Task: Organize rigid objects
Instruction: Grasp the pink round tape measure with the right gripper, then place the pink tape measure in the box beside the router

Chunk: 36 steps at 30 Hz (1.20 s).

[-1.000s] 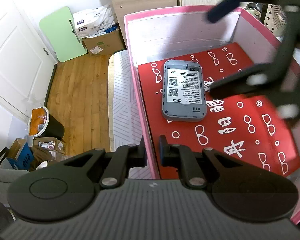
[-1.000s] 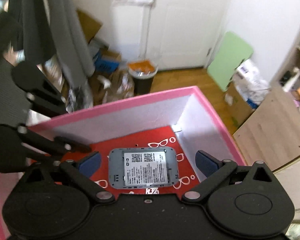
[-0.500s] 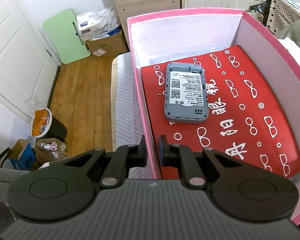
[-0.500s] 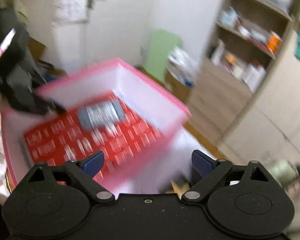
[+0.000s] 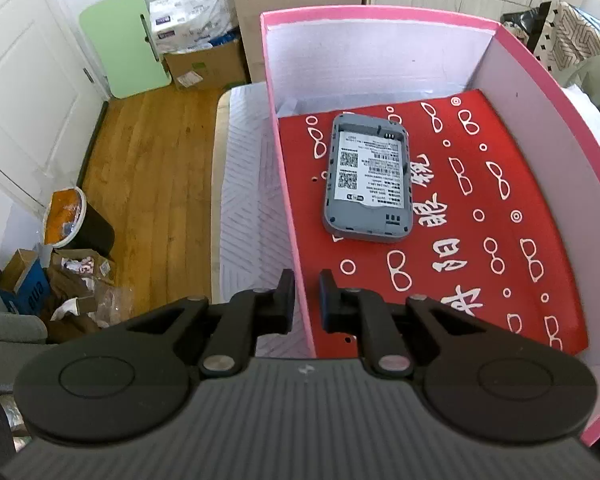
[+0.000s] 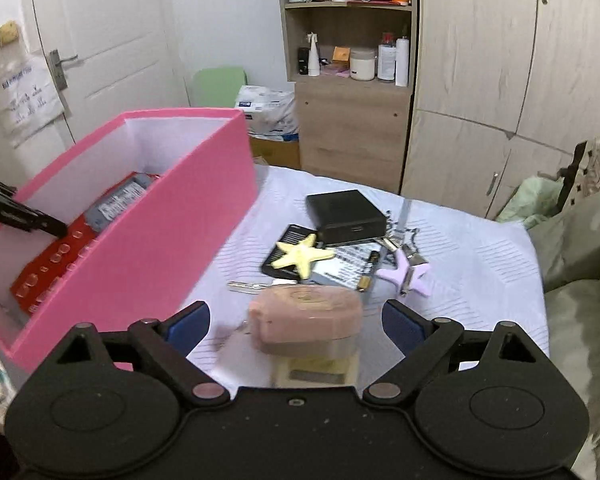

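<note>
A pink box (image 5: 274, 112) with a red patterned liner (image 5: 480, 248) stands on the bed. A grey device (image 5: 368, 180) lies label up inside it. My left gripper (image 5: 306, 296) is shut on the box's left wall near the front corner. In the right wrist view the pink box (image 6: 148, 240) sits at the left, with the grey device (image 6: 116, 200) just visible inside. My right gripper (image 6: 296, 320) hangs open over the bed beside the box. A pink rounded case (image 6: 304, 316) lies between its fingers, untouched, on top of a cream item (image 6: 312, 372).
Further along the white bedspread (image 6: 480, 248) lie a black box (image 6: 346, 216), a yellow starfish (image 6: 304, 256), a purple starfish (image 6: 408, 276), keys and printed cards. Olive bedding (image 6: 580, 280) is piled at the right. Wardrobes and a shelf stand behind; a bin (image 5: 72, 220) is on the wooden floor.
My right gripper has swung out of the pink box and across to the pile of things on the bed. The left gripper has stayed clamped on the box wall.
</note>
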### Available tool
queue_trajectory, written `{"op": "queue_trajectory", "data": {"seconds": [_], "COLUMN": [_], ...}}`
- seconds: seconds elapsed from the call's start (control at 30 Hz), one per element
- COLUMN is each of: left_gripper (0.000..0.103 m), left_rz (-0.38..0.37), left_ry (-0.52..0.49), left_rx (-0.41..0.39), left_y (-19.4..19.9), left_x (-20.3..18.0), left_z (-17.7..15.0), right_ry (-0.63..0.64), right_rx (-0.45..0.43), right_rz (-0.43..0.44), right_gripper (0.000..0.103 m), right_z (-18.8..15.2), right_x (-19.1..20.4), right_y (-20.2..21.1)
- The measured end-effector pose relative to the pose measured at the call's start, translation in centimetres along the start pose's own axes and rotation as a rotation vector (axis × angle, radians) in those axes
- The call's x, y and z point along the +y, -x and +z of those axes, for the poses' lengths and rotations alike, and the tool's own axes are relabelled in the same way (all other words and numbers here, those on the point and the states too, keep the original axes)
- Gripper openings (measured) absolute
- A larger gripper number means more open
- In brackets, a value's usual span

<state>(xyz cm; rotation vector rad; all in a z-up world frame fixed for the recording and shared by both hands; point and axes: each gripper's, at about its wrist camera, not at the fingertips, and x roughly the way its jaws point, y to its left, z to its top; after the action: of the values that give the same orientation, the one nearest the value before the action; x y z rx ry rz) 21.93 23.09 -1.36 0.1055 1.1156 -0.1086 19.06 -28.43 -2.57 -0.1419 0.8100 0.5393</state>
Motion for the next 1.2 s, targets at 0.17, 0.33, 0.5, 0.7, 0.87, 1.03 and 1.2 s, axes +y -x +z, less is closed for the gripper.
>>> {"op": "queue_trajectory", "data": {"seconds": [0.17, 0.33, 0.5, 0.7, 0.87, 1.03, 1.2], "left_gripper": [0.013, 0.014, 0.014, 0.014, 0.014, 0.014, 0.014], "left_rz": [-0.007, -0.014, -0.016, -0.022, -0.028, -0.045, -0.067], "left_ry": [-0.004, 0.000, 0.002, 0.004, 0.015, 0.038, 0.082], "left_rx": [0.019, 0.025, 0.031, 0.038, 0.043, 0.043, 0.030], "left_y": [-0.2, -0.3, -0.3, -0.4, -0.5, -0.5, -0.1], "left_x": [-0.1, 0.0, 0.1, 0.1, 0.2, 0.6, 1.3], "left_z": [0.3, 0.3, 0.4, 0.5, 0.6, 0.6, 0.7], "right_ry": [0.017, -0.038, -0.059, -0.023, -0.001, 0.057, 0.215], "right_rx": [0.069, 0.130, 0.123, 0.116, 0.071, 0.006, -0.061], "right_rz": [0.038, 0.053, 0.066, 0.067, 0.078, 0.084, 0.138], "right_gripper": [0.094, 0.091, 0.081, 0.081, 0.081, 0.081, 0.081], "right_z": [0.8, 0.5, 0.1, 0.3, 0.9, 2.7, 7.0], "right_x": [-0.9, -1.5, -1.4, -0.5, 0.4, 1.4, 2.5], "right_y": [-1.9, -4.2, -4.7, -3.4, -1.1, 1.5, 4.1]}}
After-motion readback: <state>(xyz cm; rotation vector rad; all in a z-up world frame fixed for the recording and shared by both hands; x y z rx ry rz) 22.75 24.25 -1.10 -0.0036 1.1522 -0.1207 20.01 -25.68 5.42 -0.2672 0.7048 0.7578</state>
